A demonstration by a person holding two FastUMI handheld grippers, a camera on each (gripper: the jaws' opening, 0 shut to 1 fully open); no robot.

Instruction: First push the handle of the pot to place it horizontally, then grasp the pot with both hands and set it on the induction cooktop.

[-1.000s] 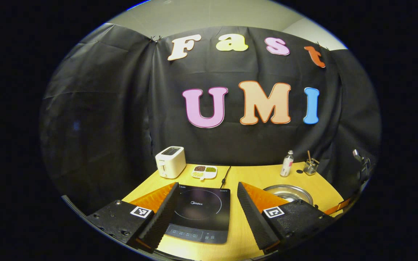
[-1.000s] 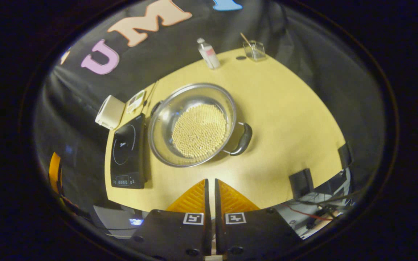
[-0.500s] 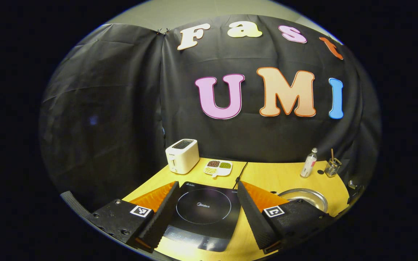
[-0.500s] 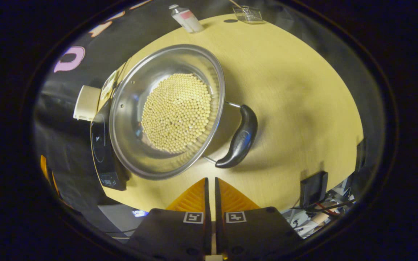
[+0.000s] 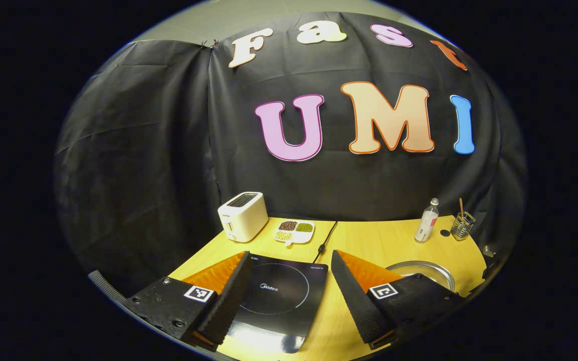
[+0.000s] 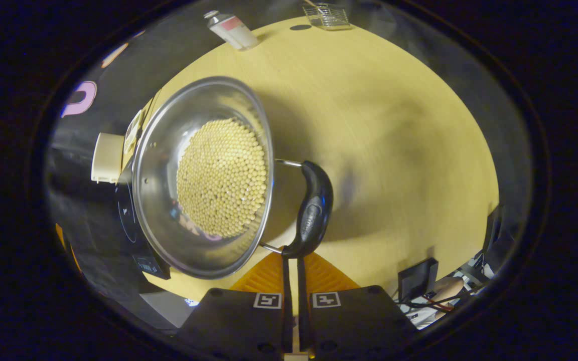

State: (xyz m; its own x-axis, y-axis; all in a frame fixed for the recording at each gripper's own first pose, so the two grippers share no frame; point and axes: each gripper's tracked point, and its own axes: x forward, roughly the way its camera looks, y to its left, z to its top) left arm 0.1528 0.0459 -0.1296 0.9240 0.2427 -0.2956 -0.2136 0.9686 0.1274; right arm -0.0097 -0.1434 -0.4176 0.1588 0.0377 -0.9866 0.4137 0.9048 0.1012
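Right gripper [image 6: 290, 260] fingers pressed together, empty, tips at near end of pot handle [image 6: 312, 210], set to push. Steel pot [image 6: 168, 200] on bench beside induction cooktop [image 5: 279, 296]. Left gripper [image 5: 286, 296] spread wide over cooktop, waiting.

Shiny silver pot [image 6: 168, 165] holds a bed of pale yellow beads, with a glossy black handle [image 6: 311, 210] at its 3 o'clock. Yellow wooden table [image 6: 394, 150]. Black induction cooktop [image 5: 279, 296] bears a thin white ring. White toaster [image 5: 242, 216] at its 11 o'clock. Both grippers: orange ribbed fingers [image 6: 269, 273], black bodies, black-and-white square markers
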